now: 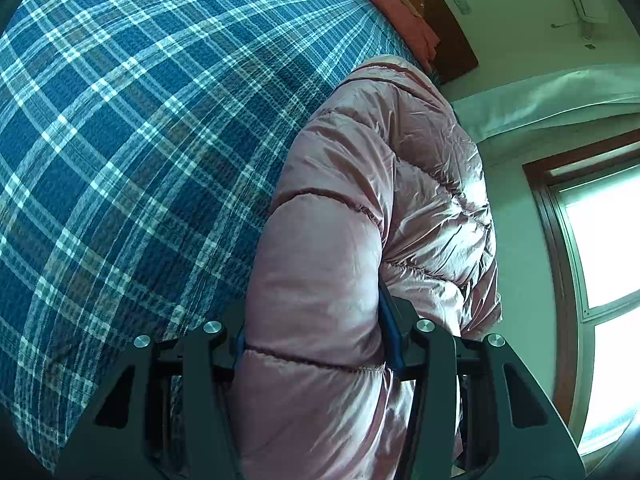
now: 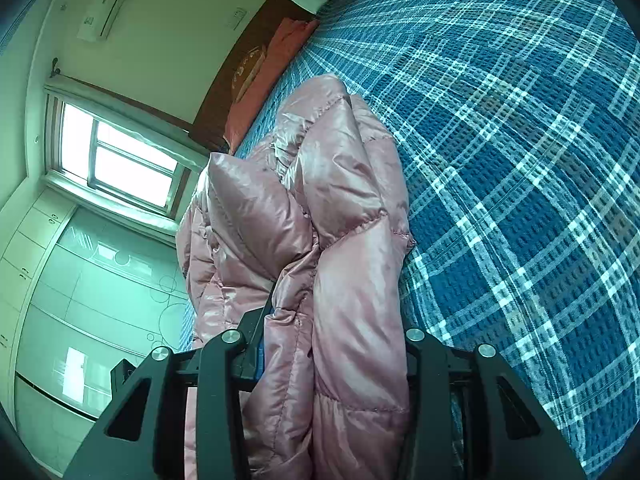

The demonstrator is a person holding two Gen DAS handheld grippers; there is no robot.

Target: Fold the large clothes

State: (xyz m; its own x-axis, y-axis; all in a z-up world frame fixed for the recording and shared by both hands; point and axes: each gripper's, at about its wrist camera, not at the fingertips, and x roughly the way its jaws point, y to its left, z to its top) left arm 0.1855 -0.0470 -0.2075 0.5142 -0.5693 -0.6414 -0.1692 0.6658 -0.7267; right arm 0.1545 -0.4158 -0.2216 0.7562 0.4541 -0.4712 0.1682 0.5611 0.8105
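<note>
A shiny pink puffer jacket (image 1: 380, 180) lies bunched on a bed with a blue and white plaid cover (image 1: 120, 120). In the left wrist view a thick quilted fold fills the gap of my left gripper (image 1: 314, 344), and the blue pads (image 1: 390, 320) press into it from both sides. In the right wrist view the same jacket (image 2: 320, 160) runs away from me over the plaid cover (image 2: 520, 160). My right gripper (image 2: 332, 340) is shut on a doubled fold of it. The fabric hides most of both grippers' fingertips.
A red pillow (image 1: 400, 12) lies against a dark brown headboard (image 1: 452, 40) at the far end of the bed. A bright window (image 2: 120, 160) and a pale wardrobe (image 2: 80, 300) stand beside the bed. An air conditioner (image 2: 108, 4) hangs on the wall.
</note>
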